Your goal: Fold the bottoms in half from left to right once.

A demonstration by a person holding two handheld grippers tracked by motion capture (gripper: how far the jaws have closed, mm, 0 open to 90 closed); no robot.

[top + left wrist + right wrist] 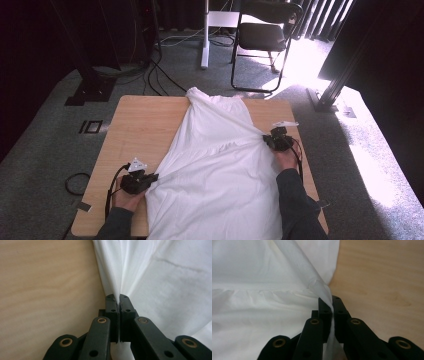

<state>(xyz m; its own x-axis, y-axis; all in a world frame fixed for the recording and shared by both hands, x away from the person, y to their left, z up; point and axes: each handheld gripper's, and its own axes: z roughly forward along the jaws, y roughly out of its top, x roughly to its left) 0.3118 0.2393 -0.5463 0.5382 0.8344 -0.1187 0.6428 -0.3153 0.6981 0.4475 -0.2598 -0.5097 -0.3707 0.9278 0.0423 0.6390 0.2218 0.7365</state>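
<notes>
Worktop (140,125): wooden, white shirt (215,170) spread across it.
Left gripper (152,177): clamped on the shirt's left edge.
Right gripper (266,140): clamped on its right edge.

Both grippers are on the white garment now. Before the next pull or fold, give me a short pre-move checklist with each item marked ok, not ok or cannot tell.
1. Left gripper shut on the white garment: ok, fabric is pinched between its fingers.
2. Right gripper shut on the garment: ok, cloth runs between the closed fingers.
3. Grips on opposite side edges of the garment: ok, seen from the high view.
4. Garment lying on the wooden table: not ok, its near edge runs past the front edge.
5. Single layer grasped on each side: cannot tell.
6. Cloth smooth between the grips: not ok, creases fan out from both.
</notes>
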